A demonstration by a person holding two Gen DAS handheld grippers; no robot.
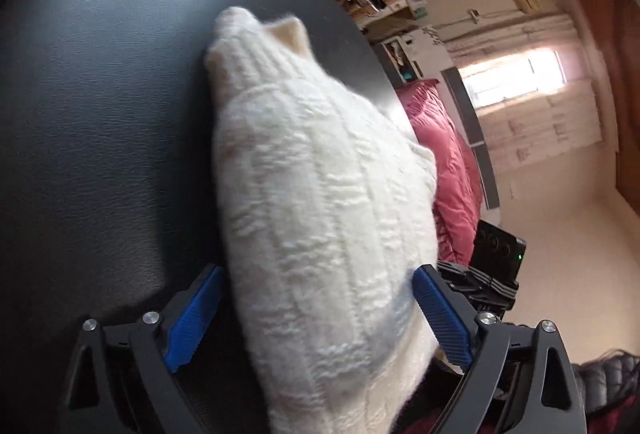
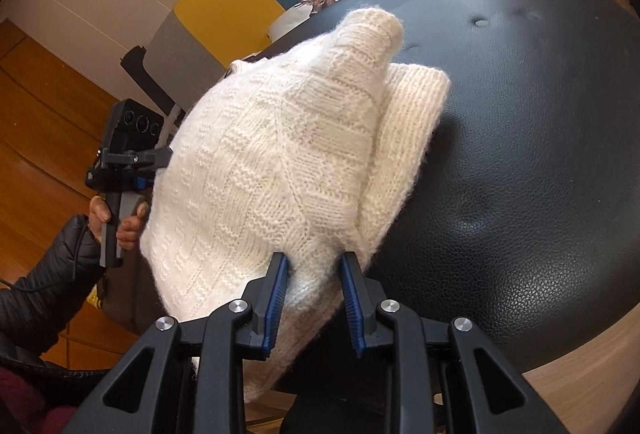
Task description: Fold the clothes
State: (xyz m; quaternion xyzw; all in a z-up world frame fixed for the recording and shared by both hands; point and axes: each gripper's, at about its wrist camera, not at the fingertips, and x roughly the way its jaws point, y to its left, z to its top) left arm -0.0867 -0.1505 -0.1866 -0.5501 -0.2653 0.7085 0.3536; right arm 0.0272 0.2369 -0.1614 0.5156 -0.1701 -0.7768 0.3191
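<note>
on black seat (image 2: 520, 154), folded cream knit sweater (image 2: 260, 162)

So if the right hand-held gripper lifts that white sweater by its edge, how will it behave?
Probably floppy: the sweater already sags and bunches where the right hand-held gripper pinches its edge. Its thick, fuzzy knit should grip the ribbed pads rather than slip. It may slide easily over the smooth black seat.

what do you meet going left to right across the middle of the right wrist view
black sleeve → hand on the left gripper → white sweater → black leather top
</note>
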